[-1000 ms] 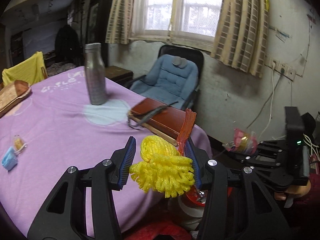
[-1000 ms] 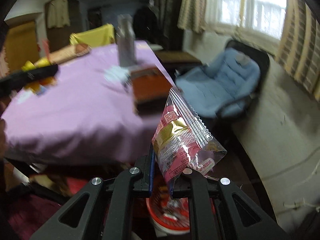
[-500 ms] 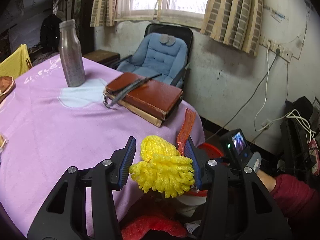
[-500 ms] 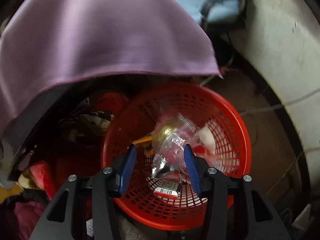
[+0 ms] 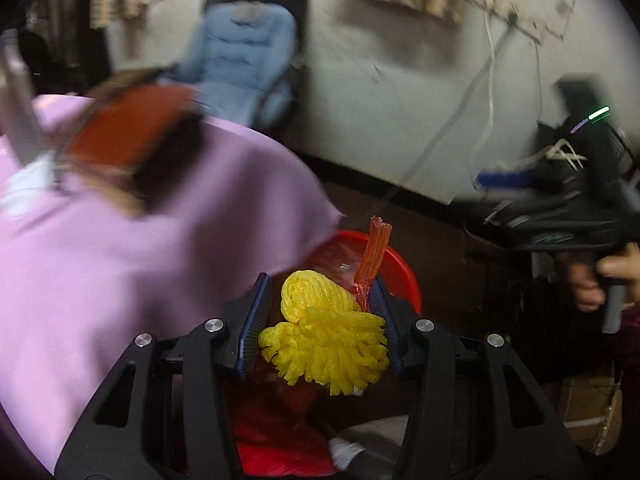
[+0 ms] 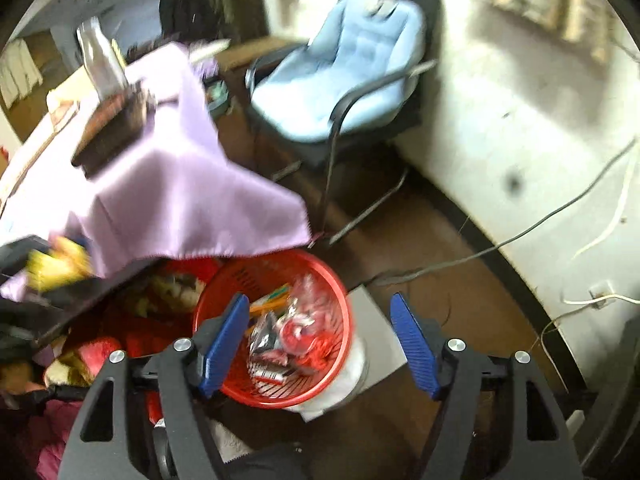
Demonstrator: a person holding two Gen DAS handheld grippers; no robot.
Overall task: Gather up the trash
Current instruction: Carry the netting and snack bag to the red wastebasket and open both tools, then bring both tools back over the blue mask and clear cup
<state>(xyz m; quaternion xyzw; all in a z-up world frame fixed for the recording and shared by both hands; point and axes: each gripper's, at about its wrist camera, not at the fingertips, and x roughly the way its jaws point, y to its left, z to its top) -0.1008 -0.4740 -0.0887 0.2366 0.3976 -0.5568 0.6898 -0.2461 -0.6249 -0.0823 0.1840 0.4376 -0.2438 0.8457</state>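
Left wrist view: left gripper (image 5: 320, 320) clamped on yellow foam net (image 5: 326, 340), orange mesh strip (image 5: 372, 264) pinned alongside — poised near red basket (image 5: 404, 272) beyond purple tablecloth (image 5: 120, 260), likely for drop. Net ribbed, spongy.

Right wrist view: right gripper (image 6: 320, 344) spread wide, empty, above perforated plastic red basket (image 6: 280, 394) — crinkly wrappers (image 6: 296, 336) inside.

Right gripper (image 6: 320, 340) wide apart and bare above red basket (image 6: 240, 390) of wrappers (image 6: 294, 330).

Yellow foam net (image 5: 324, 344), red basket (image 6: 276, 390), lilac tablecloth (image 6: 180, 200)
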